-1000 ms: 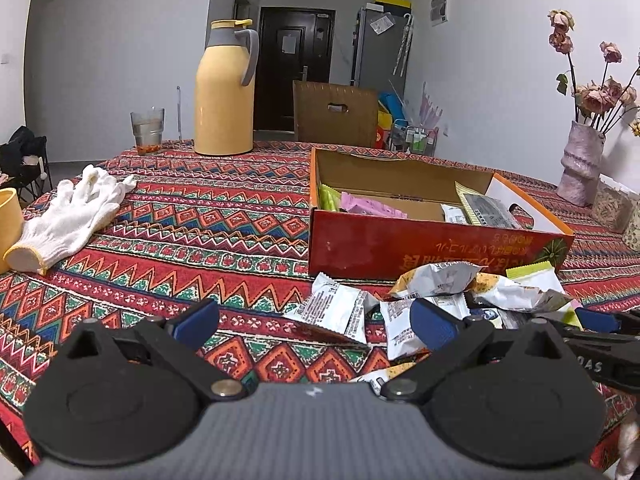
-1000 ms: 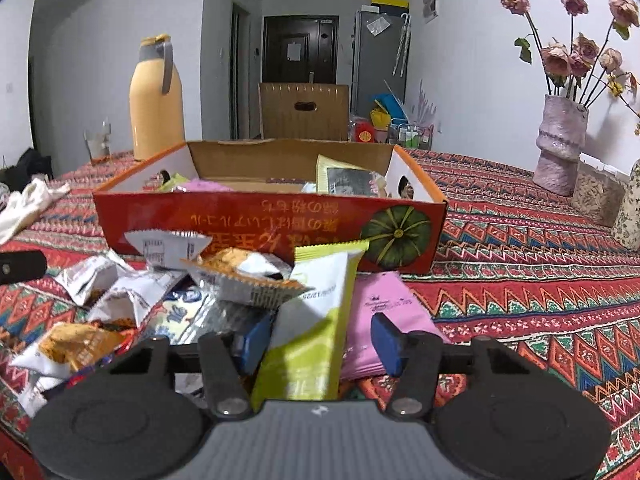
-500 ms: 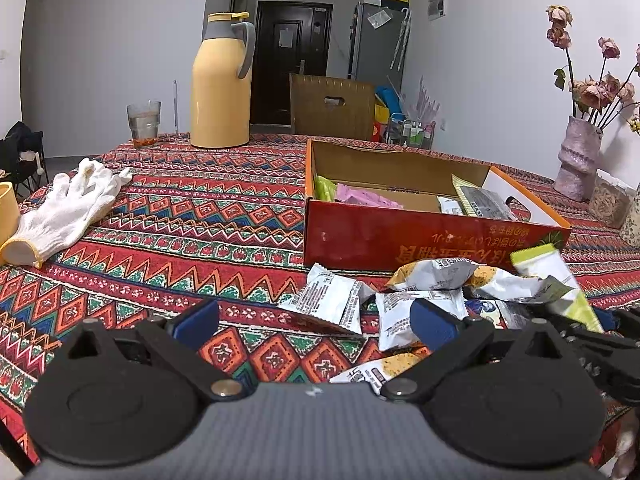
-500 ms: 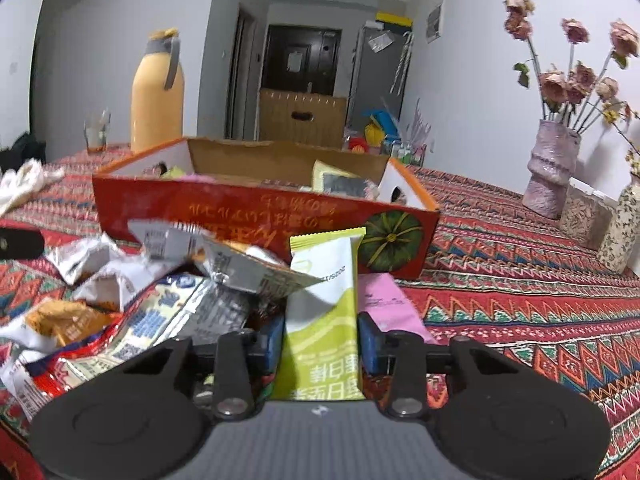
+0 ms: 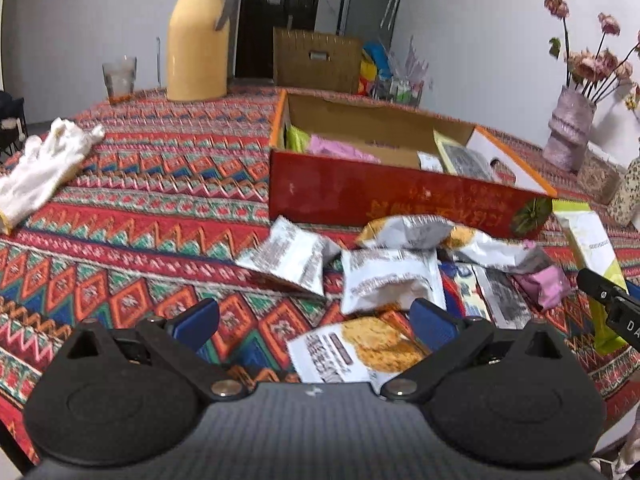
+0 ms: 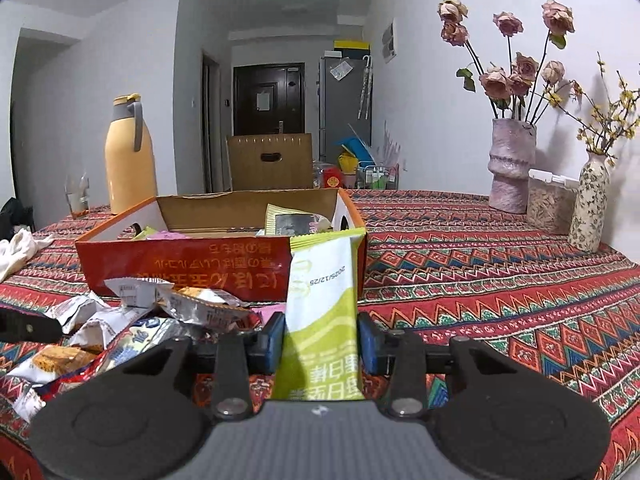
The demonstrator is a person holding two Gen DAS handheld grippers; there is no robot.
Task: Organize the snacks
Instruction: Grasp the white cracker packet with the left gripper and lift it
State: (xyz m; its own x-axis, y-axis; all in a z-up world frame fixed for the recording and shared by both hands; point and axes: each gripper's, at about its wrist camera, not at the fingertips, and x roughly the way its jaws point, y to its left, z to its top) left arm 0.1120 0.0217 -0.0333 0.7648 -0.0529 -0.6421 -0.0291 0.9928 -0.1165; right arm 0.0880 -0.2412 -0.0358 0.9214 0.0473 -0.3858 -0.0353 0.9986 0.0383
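My right gripper [image 6: 320, 342] is shut on a green and white snack packet [image 6: 322, 300] and holds it upright above the table, in front of the red cardboard box [image 6: 184, 264]. The packet also shows at the right of the left wrist view [image 5: 592, 248]. My left gripper [image 5: 314, 320] is open and empty, low over a pile of snack packets [image 5: 384, 276] in front of the box [image 5: 360, 196]. The box holds several packets, among them a pink one [image 5: 340, 148].
A yellow thermos [image 5: 198, 32] and a glass [image 5: 119, 78] stand at the far side of the patterned tablecloth. A white glove [image 5: 44, 160] lies at the left. Vases with flowers [image 6: 512, 164] and a jar [image 6: 550, 206] stand at the right.
My right gripper closed on the green and white packet and lifted it up off the pile. My left gripper moved a little forward toward the pile and stayed open.
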